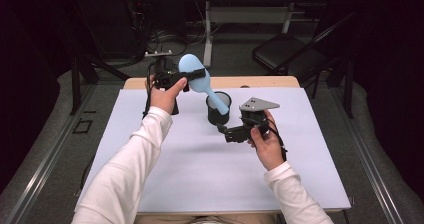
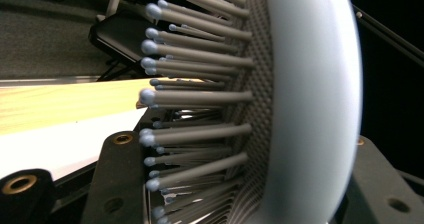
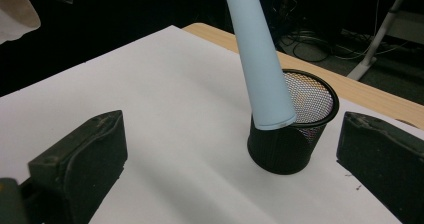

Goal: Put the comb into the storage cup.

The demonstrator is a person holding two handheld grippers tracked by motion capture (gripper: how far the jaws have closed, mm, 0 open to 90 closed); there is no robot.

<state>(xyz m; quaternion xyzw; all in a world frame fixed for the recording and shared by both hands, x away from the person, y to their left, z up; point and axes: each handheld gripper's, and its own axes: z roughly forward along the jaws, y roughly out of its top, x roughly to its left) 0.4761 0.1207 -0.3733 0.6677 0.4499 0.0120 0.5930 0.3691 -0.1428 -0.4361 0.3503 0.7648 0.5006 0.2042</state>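
A light blue hairbrush hangs tilted over the table's far side, and my left gripper is shut on its head. In the left gripper view the brush's back and grey bristles sit between the two jaws. Its handle slants down to the rim of a black mesh cup, which stands upright on the white sheet. Whether the handle's end is inside the cup I cannot tell. My right gripper stands open just in front of the cup, nothing between its jaws.
The white sheet covers most of a wooden table, whose bare far edge lies behind the cup. Beyond the table a black folding chair and a desk's white legs stand on the grey floor, with cables near them.
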